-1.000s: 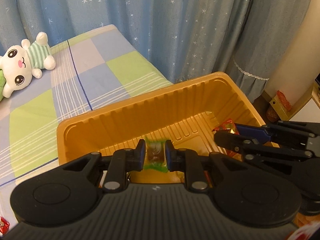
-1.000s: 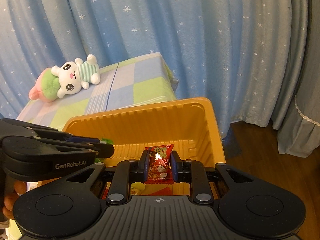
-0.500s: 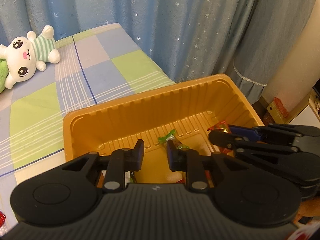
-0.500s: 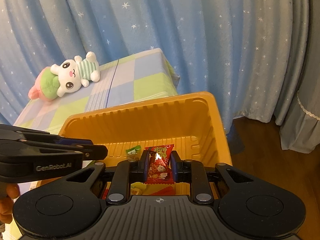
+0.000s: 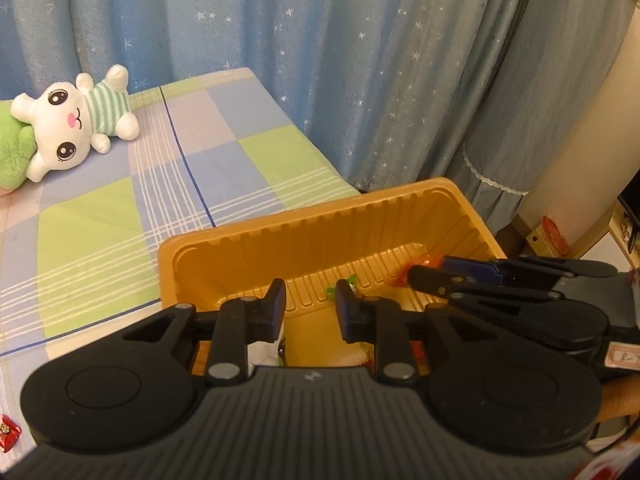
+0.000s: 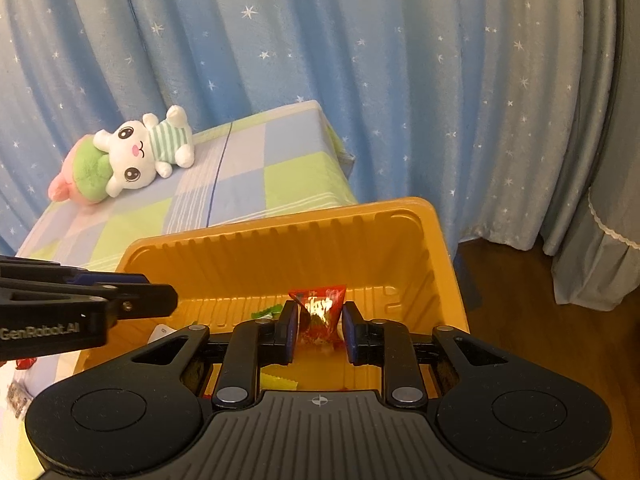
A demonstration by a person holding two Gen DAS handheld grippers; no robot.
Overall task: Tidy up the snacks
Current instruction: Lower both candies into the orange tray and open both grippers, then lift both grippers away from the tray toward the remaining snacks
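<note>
We've got both grippers poised over the orange tray because that's where the snacks get dropped. The left gripper has just been opening and has nothing between its jaws, its green-wrapped candy lying on the tray floor just ahead. The right gripper has just been opening too; the red snack packet sits between its parted jaws, apparently loose, over the tray's right end.
</note>
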